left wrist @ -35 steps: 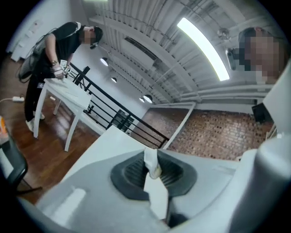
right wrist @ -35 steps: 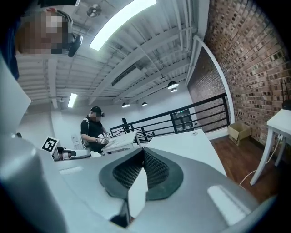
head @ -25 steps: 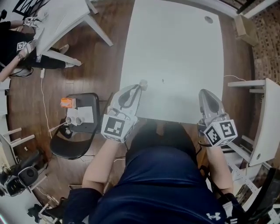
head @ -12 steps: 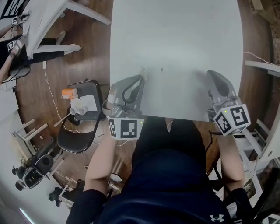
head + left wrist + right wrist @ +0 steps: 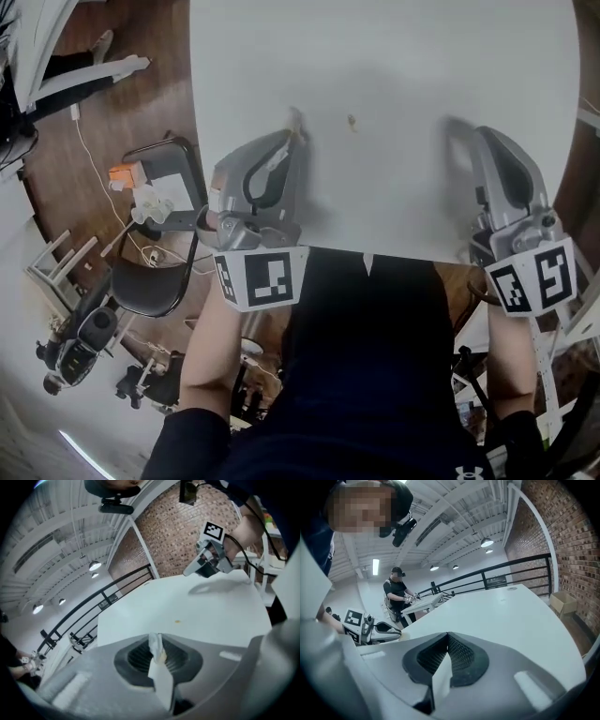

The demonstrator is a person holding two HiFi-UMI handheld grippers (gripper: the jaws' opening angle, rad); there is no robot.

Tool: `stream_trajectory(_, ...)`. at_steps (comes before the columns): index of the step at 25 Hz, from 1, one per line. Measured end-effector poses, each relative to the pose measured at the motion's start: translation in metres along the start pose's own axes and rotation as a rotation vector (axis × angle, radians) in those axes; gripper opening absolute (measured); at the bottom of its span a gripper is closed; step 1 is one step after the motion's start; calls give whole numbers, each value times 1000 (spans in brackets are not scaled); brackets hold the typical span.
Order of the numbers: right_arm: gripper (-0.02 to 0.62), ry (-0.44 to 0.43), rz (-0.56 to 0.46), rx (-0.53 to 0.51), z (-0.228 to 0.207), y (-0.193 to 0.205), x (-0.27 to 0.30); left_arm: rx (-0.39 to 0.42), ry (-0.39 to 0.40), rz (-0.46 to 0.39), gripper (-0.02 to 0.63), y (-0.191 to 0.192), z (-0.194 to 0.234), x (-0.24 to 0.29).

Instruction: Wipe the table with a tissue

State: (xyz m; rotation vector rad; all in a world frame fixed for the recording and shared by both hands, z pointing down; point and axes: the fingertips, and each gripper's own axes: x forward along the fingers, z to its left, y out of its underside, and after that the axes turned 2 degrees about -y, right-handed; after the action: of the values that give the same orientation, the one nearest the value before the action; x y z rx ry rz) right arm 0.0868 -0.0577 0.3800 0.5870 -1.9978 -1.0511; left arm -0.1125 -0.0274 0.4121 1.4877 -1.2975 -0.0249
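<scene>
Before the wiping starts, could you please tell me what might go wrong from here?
1. Only a short tuft of tissue sticks out past the shut jaws of the left gripper, so the hard tips might scrape the table instead of wiping it.
2. The small crumb lies apart from the tissue, to its right; a straight push forward would probably miss it.

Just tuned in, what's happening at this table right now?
A person holds a gripper in each hand over the plain white table. The left gripper is shut on a small wad of white tissue, above the table's near part. A tiny brownish speck lies apart to its right, not yet wiped. The right gripper is shut with nothing in it.
</scene>
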Motion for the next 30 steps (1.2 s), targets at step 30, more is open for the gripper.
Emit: stream_trajectory(30,11,17,-72,69,-7,-1,-22,-262,75,176,23,6,-15,31)
